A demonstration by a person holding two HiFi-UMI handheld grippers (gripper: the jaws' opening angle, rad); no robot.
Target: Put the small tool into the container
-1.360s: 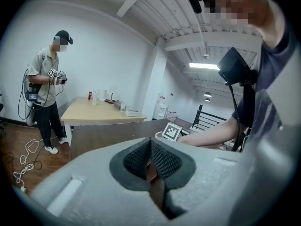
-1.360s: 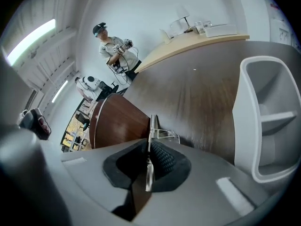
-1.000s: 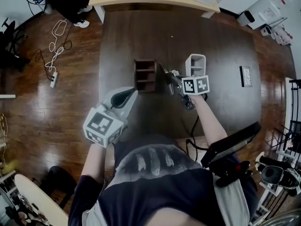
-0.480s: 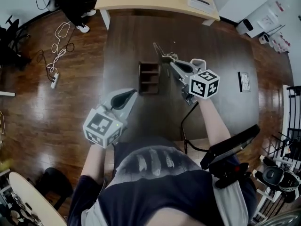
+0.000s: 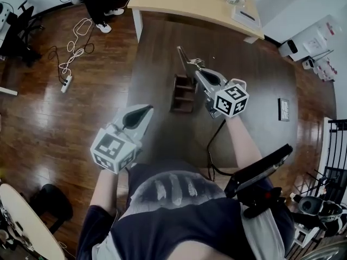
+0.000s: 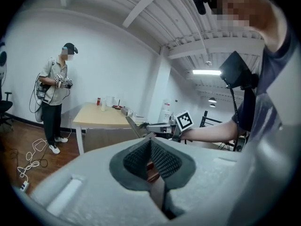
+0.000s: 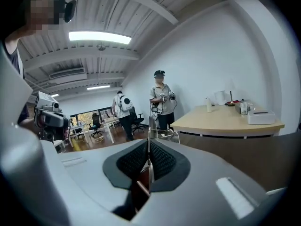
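- One step is in hand, the carry: the right claw (image 5: pixel 199 72) is clenching a thin, silvery metal tool (image 5: pixel 185 57) and holding it aloft, just right of and beyond the dark brown wooden compartment container (image 5: pixel 183 93) on the dark worktop (image 5: pixel 260 75).
- The left claw (image 5: pixel 142 110) is hanging clenched and empty, near-left of the container.
- Next, I judge, the tool is needing tipping down over an open compartment before release.
- The tool's kind and the compartments' insides are proving hard to make out.
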